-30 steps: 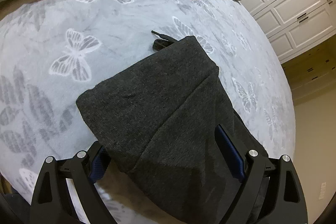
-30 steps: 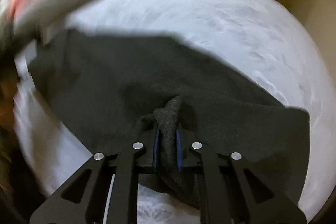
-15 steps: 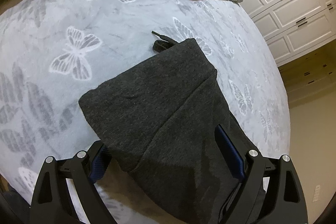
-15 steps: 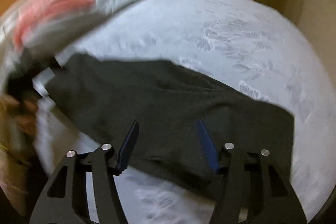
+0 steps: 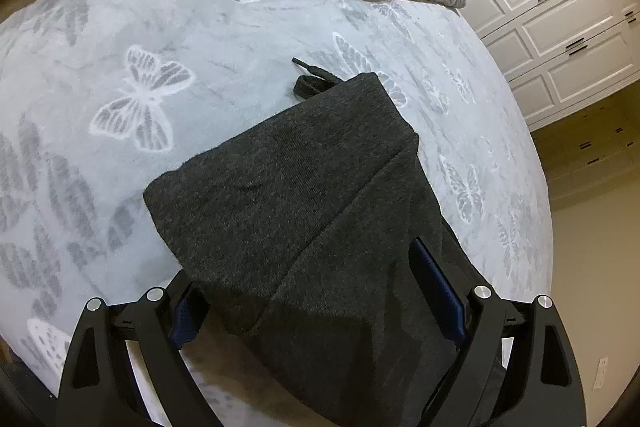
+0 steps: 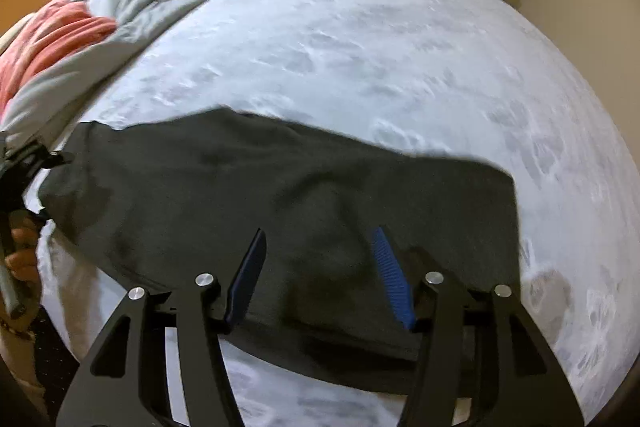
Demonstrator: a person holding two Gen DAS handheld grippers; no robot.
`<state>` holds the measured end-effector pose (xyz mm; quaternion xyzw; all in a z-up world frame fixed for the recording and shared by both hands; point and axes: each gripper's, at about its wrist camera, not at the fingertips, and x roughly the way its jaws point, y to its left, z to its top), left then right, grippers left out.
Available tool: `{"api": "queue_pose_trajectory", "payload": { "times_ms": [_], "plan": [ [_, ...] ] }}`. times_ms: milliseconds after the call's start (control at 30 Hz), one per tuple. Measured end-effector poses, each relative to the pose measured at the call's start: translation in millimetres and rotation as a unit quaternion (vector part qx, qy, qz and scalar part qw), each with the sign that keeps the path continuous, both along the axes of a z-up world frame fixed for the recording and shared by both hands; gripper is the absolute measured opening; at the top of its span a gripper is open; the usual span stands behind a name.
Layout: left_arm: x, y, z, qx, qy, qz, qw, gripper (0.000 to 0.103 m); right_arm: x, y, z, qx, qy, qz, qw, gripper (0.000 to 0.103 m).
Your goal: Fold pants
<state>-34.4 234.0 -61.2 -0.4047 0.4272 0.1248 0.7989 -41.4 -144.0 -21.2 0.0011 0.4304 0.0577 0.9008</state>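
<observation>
Left wrist view: pants [image 5: 304,195] folded, lying on bed [image 5: 120,27], long axis running from left hand-held gripper [image 5: 316,291] away toward drawstring [image 5: 310,83]; jaws spread wide, cloth between, pads not pressing

Right wrist view: right hand-held gripper [image 6: 320,275] released, jaws just been opening, hanging over near edge of pants [image 6: 280,187], long axis crosswise; both close

Dark charcoal knit pants [image 5: 304,211] are lying on a pale grey fleece blanket [image 5: 120,39] (white and grey butterflies are patterning it), beside coral-red bedding [image 6: 48,39].
</observation>
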Motion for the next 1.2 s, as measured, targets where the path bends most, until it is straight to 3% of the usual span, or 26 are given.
{"api": "queue_pose_trajectory", "payload": {
  "times_ms": [67, 133, 167, 233, 367, 533, 567, 600, 633, 767, 800, 900, 933, 1000, 1067, 1100, 1133, 1200],
  "plan": [
    [0, 0, 0, 0.000, 0.000, 0.000, 1.0000, 0.087, 9, 22, 7, -0.022, -0.009, 0.024, 0.999, 0.055],
    [1, -1, 0, 0.003, 0.003, -0.003, 1.0000, 0.087, 19, 31, 4, -0.093, -0.012, 0.026, 0.995, 0.061],
    [1, -1, 1, 0.005, 0.004, -0.006, 1.0000, 0.087, 20, 25, 2, -0.147, -0.020, 0.009, 0.989, 0.061],
    [4, -2, 1, 0.009, 0.009, -0.011, 0.9999, 0.087, 12, -5, 3, -0.180, -0.033, -0.036, 0.982, 0.061],
    [5, -2, 1, 0.010, 0.012, -0.008, 0.9998, 0.087, -19, -90, 6, -0.111, -0.015, -0.115, 0.987, 0.061],
    [4, -4, 1, 0.016, 0.010, -0.008, 0.9998, 0.087, -10, -123, -26, -0.028, 0.057, -0.094, 0.994, 0.061],
    [4, -5, 2, 0.017, 0.010, -0.008, 0.9998, 0.087, -8, -120, -33, -0.029, 0.069, -0.087, 0.993, 0.055],
    [3, -6, 2, 0.019, 0.009, -0.007, 0.9997, 0.087, -4, -118, -44, -0.033, 0.084, -0.078, 0.993, 0.022],
    [3, -7, 2, 0.022, 0.010, -0.008, 0.9997, 0.087, -5, -122, -44, -0.026, 0.079, -0.081, 0.993, 0.011],
    [3, -9, 2, 0.035, 0.012, -0.011, 0.9993, 0.087, -36, -175, -9, 0.074, 0.023, -0.119, 0.990, 0.006],
    [3, -10, 3, 0.036, 0.013, -0.010, 0.9992, 0.087, -39, -186, -10, 0.063, 0.024, -0.139, 0.988, 0.002],
    [4, -11, 3, 0.041, 0.015, -0.010, 0.9990, 0.088, -42, -222, -30, -0.001, 0.065, -0.211, 0.975, 0.005],
    [4, -11, 2, 0.042, 0.015, -0.010, 0.9989, 0.088, -44, -219, -27, -0.009, 0.066, -0.213, 0.975, 0.005],
    [3, -11, 2, 0.043, 0.014, -0.010, 0.9989, 0.087, -46, -186, 0, 0.002, 0.022, -0.164, 0.986, 0.009],
    [3, -11, 2, 0.043, 0.015, -0.010, 0.9989, 0.088, -38, -134, 20, -0.003, 0.001, -0.087, 0.996, 0.027],
    [3, -11, 2, 0.043, 0.014, -0.010, 0.9989, 0.088, -29, -94, 27, -0.024, -0.007, -0.032, 0.999, 0.045],
    [3, -11, 2, 0.043, 0.014, -0.010, 0.9989, 0.088, -20, -61, 28, -0.051, -0.009, 0.004, 0.999, 0.050],
    [3, -11, 2, 0.043, 0.014, -0.012, 0.9989, 0.088, -2, -15, 19, -0.074, -0.005, 0.043, 0.996, 0.050]
  ]
}}
